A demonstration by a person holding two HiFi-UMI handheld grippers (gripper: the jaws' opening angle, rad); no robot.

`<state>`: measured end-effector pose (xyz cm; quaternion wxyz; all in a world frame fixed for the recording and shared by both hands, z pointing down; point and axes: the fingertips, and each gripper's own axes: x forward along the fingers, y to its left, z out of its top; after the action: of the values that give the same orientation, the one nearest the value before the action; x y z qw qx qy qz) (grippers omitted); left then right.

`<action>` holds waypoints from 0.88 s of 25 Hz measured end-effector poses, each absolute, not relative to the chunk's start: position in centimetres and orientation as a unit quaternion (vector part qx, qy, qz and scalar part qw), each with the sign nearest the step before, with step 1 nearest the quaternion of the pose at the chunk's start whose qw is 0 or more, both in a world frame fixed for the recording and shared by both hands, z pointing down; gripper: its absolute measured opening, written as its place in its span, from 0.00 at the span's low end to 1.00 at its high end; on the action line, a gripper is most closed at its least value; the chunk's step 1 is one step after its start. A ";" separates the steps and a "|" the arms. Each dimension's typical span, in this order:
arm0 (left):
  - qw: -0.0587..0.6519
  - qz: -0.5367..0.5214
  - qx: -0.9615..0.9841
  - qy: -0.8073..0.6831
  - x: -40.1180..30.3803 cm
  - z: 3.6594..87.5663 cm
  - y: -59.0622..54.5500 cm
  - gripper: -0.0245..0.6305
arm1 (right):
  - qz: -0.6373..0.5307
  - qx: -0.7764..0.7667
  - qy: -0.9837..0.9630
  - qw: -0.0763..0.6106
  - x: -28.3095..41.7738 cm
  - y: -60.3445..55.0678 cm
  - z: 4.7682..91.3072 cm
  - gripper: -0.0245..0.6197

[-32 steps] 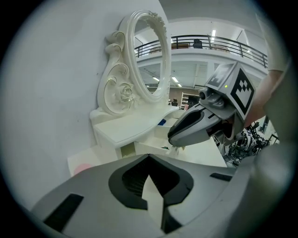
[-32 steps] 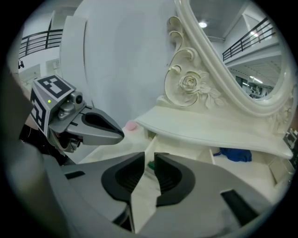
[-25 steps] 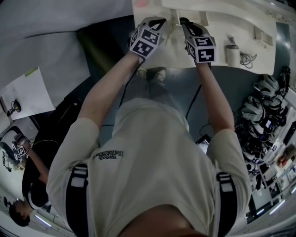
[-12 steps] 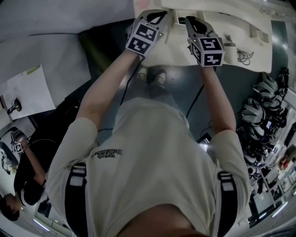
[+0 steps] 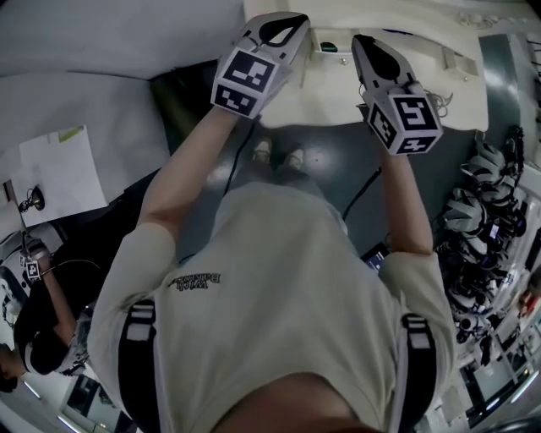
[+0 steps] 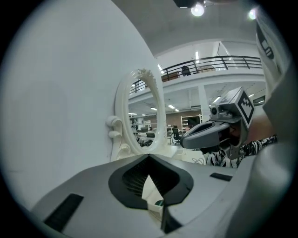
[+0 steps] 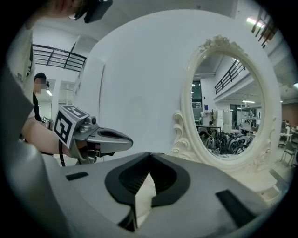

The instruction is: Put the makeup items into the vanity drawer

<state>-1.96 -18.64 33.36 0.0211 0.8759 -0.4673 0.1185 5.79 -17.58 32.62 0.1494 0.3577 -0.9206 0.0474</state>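
The white vanity (image 5: 423, 34) runs along the top of the head view. Its oval mirror (image 7: 228, 107) in an ornate white frame stands to the right in the right gripper view, and the mirror (image 6: 144, 116) also shows in the left gripper view. A small teal item (image 5: 328, 48) lies in a white box-like part of the vanity between the two grippers; the same item (image 6: 159, 202) peeps through under the left jaws. My left gripper (image 5: 292, 24) and right gripper (image 5: 362, 42) are held high side by side, both shut and empty, pointing at the vanity.
Dark floor lies below the vanity, with the person's shoes (image 5: 279, 155) on it. Several helmets (image 5: 482, 161) are stacked at the right. A white sheet (image 5: 51, 169) lies at the left, and another person (image 5: 42, 313) stands lower left. Small objects (image 5: 452, 59) sit on the vanity's right part.
Both grippers have risen toward the head camera and look larger now. The right gripper's jaws have gone from slightly apart to shut.
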 end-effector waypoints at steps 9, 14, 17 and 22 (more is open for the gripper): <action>-0.059 0.066 0.883 -0.461 -1.5 24.3 -12.9 0.06 | 0.032 0.341 -0.936 0.081 6.2 -10.8 24.8 0.04; -0.093 0.069 0.881 -0.459 -1.4 22.5 -9.3 0.06 | 0.043 0.340 -0.938 0.056 6.6 -7.8 23.3 0.04; -0.092 0.069 0.879 -0.463 -1.4 22.0 -7.6 0.06 | 0.050 0.341 -0.938 0.039 7.0 -6.4 22.8 0.04; -0.058 0.060 0.879 -0.469 -1.7 22.6 -5.3 0.06 | 0.056 0.344 -0.937 0.027 7.2 -4.5 22.7 0.04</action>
<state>-1.67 -5.33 22.58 -0.0579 0.8794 -0.4687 0.0603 7.25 -4.49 22.70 0.0269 0.3440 -0.9369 0.0564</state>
